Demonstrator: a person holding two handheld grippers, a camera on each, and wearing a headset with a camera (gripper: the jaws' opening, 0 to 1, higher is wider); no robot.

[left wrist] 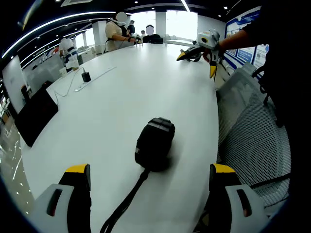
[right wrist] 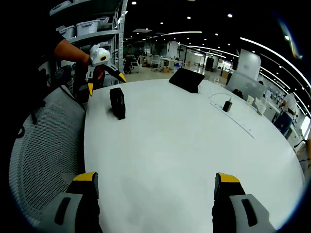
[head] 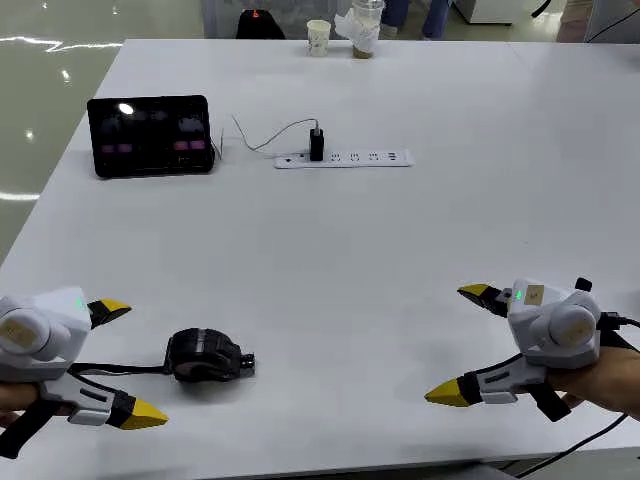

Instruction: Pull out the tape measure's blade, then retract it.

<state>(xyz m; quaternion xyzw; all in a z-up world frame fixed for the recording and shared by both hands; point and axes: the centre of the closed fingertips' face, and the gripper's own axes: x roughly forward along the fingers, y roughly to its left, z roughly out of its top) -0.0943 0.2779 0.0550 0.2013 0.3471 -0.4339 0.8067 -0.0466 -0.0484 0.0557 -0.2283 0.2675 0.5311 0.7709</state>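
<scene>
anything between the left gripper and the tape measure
Nothing visible does. The tape measure lies on the white table straight ahead of the open left gripper; just its own black strap trails back between the jaws.

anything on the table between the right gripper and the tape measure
Nothing: the head view shows bare white table between the right gripper and the tape measure.

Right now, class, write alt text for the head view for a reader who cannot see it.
A black tape measure lies on a white table, just ahead of the open left gripper. The right gripper, also open, is well off to the right, holding nothing.
</scene>
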